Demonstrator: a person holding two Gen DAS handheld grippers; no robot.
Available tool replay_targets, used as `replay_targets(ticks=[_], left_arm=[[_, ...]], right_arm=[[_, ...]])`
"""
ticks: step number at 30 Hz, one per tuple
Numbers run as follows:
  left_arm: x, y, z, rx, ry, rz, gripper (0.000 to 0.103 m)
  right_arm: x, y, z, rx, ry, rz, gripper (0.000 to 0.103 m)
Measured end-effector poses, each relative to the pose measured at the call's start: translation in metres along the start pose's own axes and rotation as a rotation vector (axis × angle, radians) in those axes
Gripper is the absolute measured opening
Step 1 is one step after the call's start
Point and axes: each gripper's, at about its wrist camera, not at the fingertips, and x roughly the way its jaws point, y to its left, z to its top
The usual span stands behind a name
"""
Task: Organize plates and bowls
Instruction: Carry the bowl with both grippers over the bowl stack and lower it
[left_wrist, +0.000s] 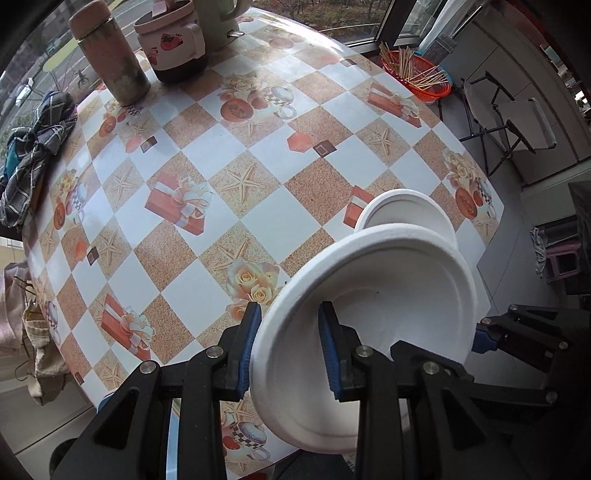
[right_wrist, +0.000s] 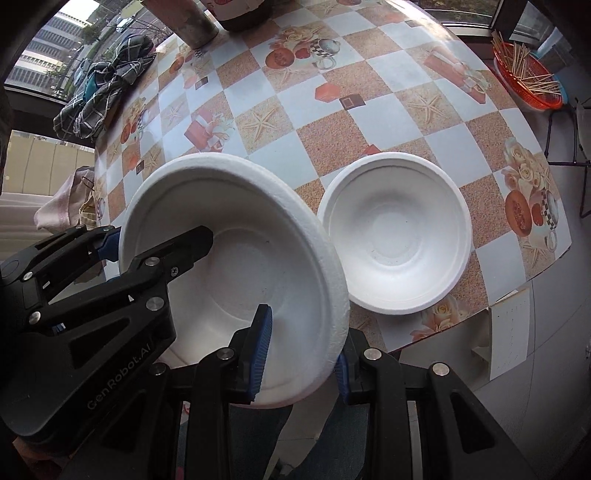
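A white foam bowl (left_wrist: 388, 295) (right_wrist: 240, 266) hangs tilted above the near edge of the table, and both grippers hold it. My left gripper (left_wrist: 290, 350) (right_wrist: 159, 236) is shut on its left rim, one blue pad inside and one outside. On the opposite rim my right gripper (right_wrist: 301, 358) is shut the same way; the left wrist view shows only its outer finger (left_wrist: 484, 336) past the bowl. A second, smaller white bowl (left_wrist: 406, 210) (right_wrist: 395, 236) sits upright on the table just beyond the held one.
The checkered tablecloth (left_wrist: 258, 155) covers a round table. At the far side stand a thermos (left_wrist: 110, 55), a pink mug (left_wrist: 170, 40) and a kettle (left_wrist: 221, 14). A plaid cloth (left_wrist: 33, 147) lies at the left edge, an orange basket of sticks (left_wrist: 417, 70) at the right.
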Motion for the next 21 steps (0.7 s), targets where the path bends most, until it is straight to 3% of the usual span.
replay_targets(ticks=[21], left_arm=[[0.022,-0.065,0.026,0.107,0.037,-0.016,0.033]], right_arm=[[-0.008,-0.074,-0.015,0.176,-0.014,0.019,0.034]])
